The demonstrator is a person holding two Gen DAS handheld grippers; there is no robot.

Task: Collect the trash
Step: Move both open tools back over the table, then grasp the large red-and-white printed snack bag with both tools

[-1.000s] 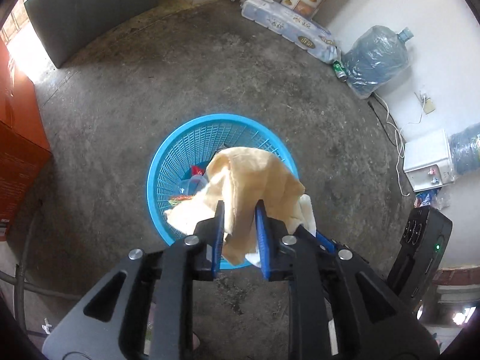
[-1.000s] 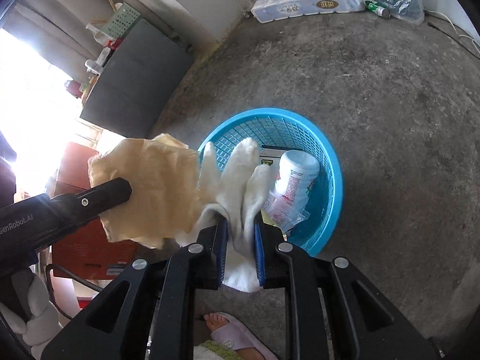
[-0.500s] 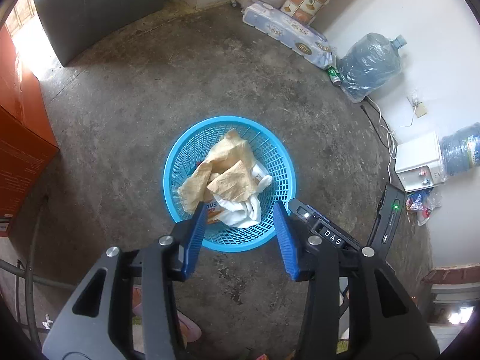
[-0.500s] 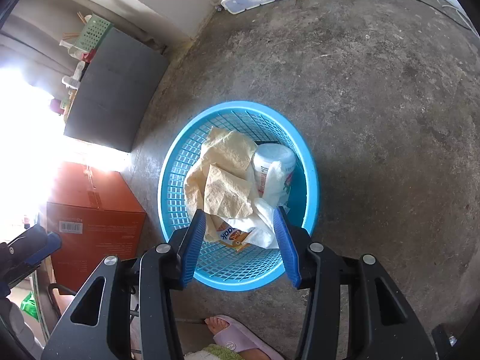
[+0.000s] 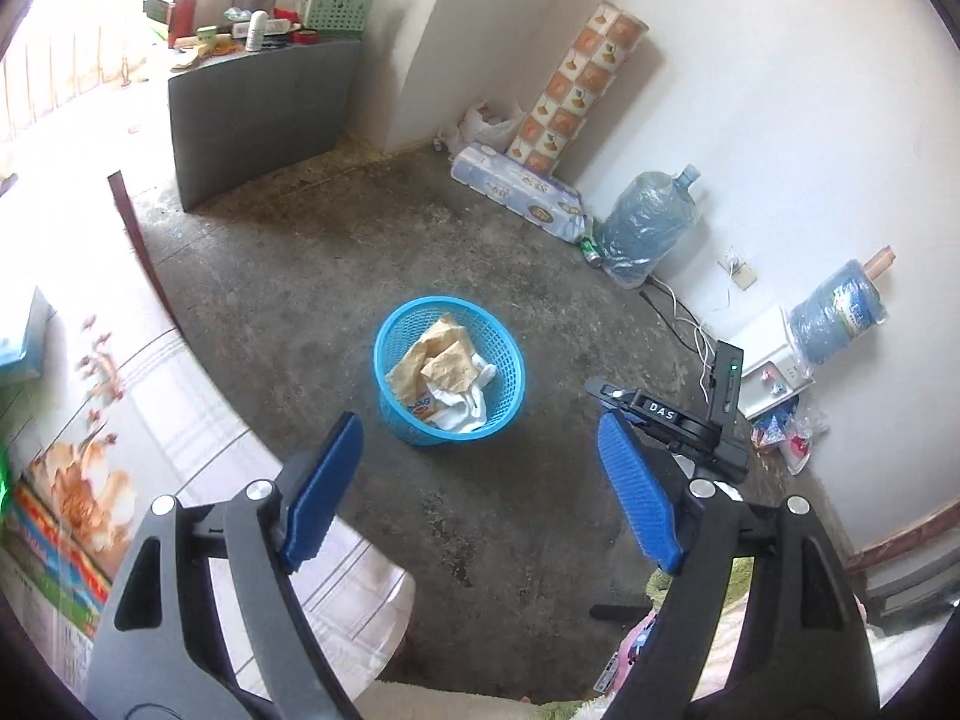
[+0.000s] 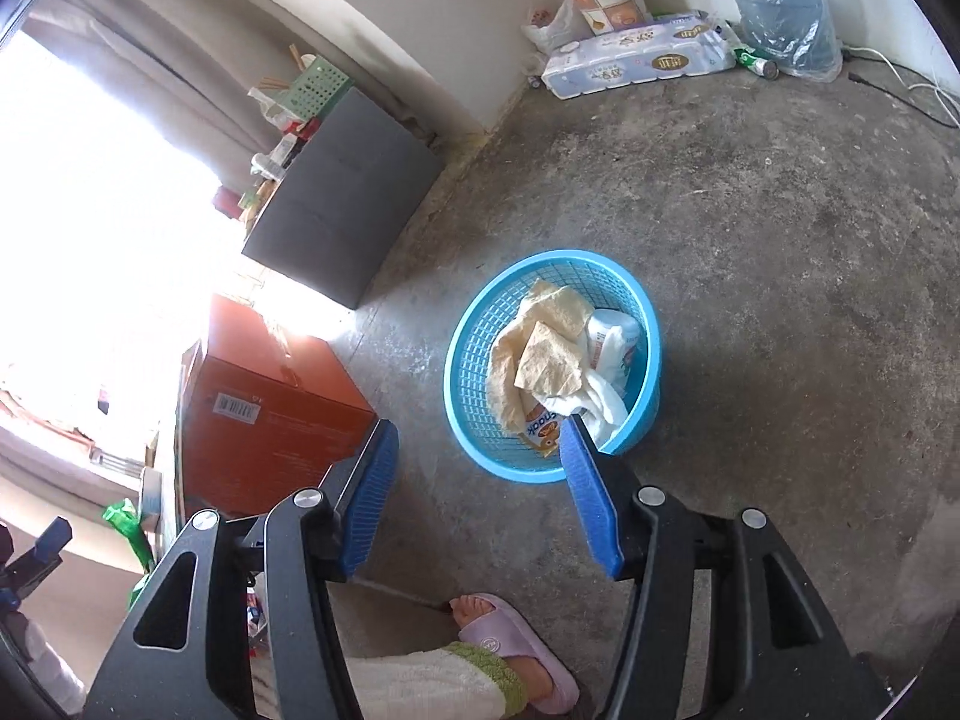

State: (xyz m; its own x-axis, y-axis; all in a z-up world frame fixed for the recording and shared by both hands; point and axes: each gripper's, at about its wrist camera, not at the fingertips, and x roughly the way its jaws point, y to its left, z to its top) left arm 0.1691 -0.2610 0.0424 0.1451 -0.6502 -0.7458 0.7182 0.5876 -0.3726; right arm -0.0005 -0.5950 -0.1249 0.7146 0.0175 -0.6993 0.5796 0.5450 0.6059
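Trash is lying heaped in the blue basket (image 5: pixel 450 381), which is sitting on the bare concrete floor (image 5: pixel 372 252) well out from the walls, where either hand can reach it from above. On top, the tan paper (image 6: pixel 549 339) is sprawling loosely, as a thing does when it is dropped rather than packed. The white cloth (image 6: pixel 603 399) is slumping against the near wall, a snack wrapper (image 6: pixel 537 432) is peeking out below it, and a white container (image 6: pixel 615 339) is leaning on the far side.

Both grippers are hanging above and on the near side of the basket, angled down toward it. The left gripper (image 5: pixel 477 483) is holding its jaws wide apart, having just been opening, and nothing is sitting between them; only floor and basket are showing through the gap. The right gripper (image 6: pixel 477 495) is also standing with its jaws apart after just opening, less widely, and equally empty. One blue pad is overlapping the basket rim in its view, though I judge that to be line of sight, not contact.

A foot in a pink slipper (image 6: pixel 510 645) is planted on the floor nearby. To my eye this drop looks done, and both hands are free for the next piece. A green can (image 6: pixel 756 63) is lying by the water jug (image 6: pixel 780 6), perhaps a candidate.
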